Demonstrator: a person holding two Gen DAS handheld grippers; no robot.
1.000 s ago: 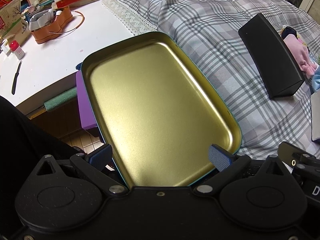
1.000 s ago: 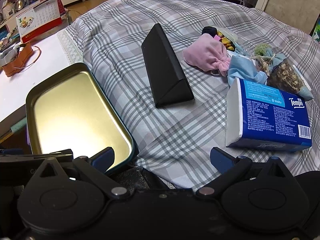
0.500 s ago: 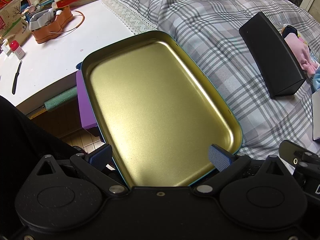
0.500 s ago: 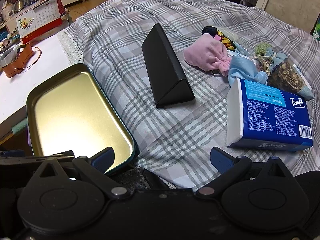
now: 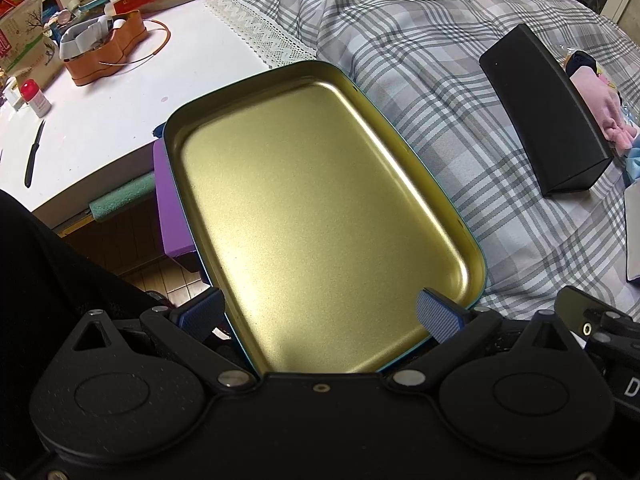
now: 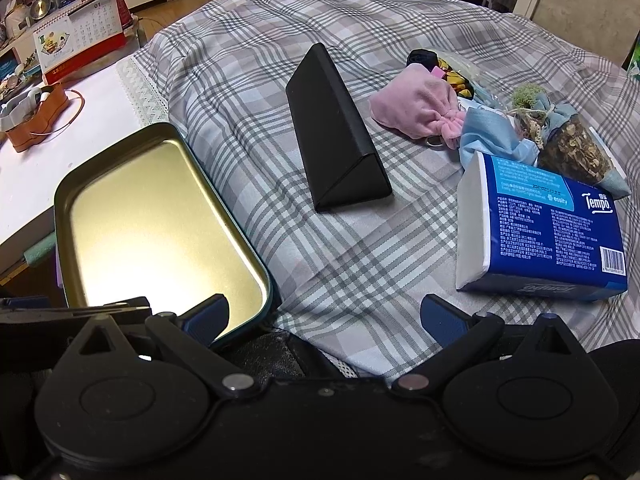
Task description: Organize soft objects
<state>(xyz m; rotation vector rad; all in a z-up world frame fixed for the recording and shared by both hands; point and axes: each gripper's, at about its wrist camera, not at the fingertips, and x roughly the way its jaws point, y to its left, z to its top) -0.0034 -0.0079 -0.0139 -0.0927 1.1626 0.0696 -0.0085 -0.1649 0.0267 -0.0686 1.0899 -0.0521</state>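
Gold-lined tin tray [image 5: 320, 216] lies empty on the bed's edge; both left tongs [image 5: 320, 312] and right tongs [image 6: 324, 316] are spread wide, holding nothing. Sorting seems unstarted: the pink pouch [image 6: 416, 108] must be reached first.

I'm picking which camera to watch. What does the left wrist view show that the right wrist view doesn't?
Only the left wrist view: a red-capped bottle and a black pen on the white table. Only the right wrist view: the blue tissue pack and dried bouquet. Both: the gold tin tray, black triangular case, pink pouch, orange holder.
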